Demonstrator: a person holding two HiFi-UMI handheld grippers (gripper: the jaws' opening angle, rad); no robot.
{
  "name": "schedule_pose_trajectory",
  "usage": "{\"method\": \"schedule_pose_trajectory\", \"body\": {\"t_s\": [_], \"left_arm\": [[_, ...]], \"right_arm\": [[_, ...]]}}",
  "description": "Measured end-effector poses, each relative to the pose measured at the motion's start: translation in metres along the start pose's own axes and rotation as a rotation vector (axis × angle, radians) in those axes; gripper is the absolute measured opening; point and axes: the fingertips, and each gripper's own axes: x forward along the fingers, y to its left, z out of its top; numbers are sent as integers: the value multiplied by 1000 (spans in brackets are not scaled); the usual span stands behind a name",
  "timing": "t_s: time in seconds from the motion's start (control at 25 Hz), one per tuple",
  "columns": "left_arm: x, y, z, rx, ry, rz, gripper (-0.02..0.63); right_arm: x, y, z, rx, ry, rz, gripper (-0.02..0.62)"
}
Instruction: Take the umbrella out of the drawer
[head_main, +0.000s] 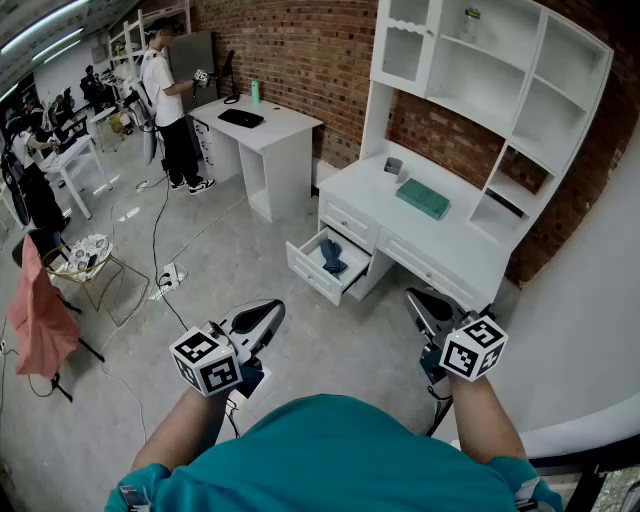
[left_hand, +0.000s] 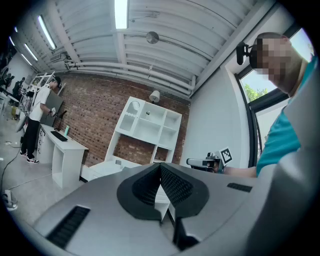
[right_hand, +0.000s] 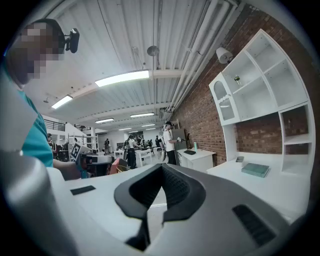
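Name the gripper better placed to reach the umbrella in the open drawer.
Left, narrowly: the left gripper faces the pulled-out front of the drawer and looks slightly nearer the umbrella; the right gripper is off to its side.

My teal short-sleeved shirt fills the bottom of the head view. My left tool and right tool are silver-grey shells with black ribbed pads, each carrying a white cube with black square markers.

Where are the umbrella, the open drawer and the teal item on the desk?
umbrella (head_main: 332, 257), head view, its dark blue folded fabric.
open drawer (head_main: 310, 273), head view, its white front panel.
teal item (head_main: 423, 198), head view, its flat top.
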Motion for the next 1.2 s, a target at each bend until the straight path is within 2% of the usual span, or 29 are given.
{"method": "schedule_pose_trajectory", "body": {"t_s": [0.68,0.88,1.2], "left_arm": [[8,-8,-9,-6,14,-9,14],[36,-24,-7,7,-4,-13,14],[98,-63,-23,-3,-11,-35,14]], "right_arm": [[-8,-3,-4,-35,22,-2,21],[-24,-19,1,-42,17,24,21],[-66,-63,4,-79,43,40,21]]}}
